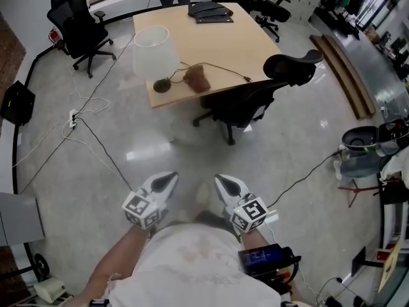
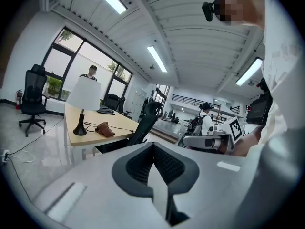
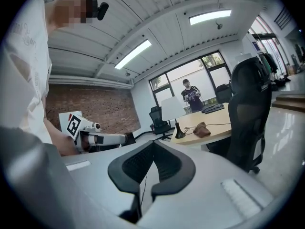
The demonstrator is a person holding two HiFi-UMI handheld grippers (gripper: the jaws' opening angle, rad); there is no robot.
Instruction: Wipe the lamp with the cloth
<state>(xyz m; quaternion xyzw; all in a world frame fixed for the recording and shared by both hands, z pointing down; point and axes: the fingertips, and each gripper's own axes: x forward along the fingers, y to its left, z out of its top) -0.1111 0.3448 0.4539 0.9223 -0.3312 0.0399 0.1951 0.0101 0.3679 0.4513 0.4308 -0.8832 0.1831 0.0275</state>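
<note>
Left tool (image 2: 153, 146): jaws clenched, nothing between them. Right tool (image 3: 152, 144): jaws pressed together too, empty. Head view has both side by side at the person's waist, tips apart, aimed toward the bench (image 1: 238, 40) and well short of it.

Markings: each tool carries a marker cube (image 1: 142, 210) with black-and-white square patterns. A small lit screen (image 1: 259, 257) sits at the waist; its print is too small to read.

Lamp (image 1: 155, 51): white shade, dark base, upright near the bench's front corner. Brown cloth (image 1: 197, 77) lies crumpled just beside the base, with a cable (image 1: 223, 71) running past it. A black office chair (image 1: 255, 94) is pushed against the bench.

Only the tool views show a standing person (image 3: 190, 93) by the windows behind the bench. Only the right tool view shows a brick wall (image 3: 102, 109).
</note>
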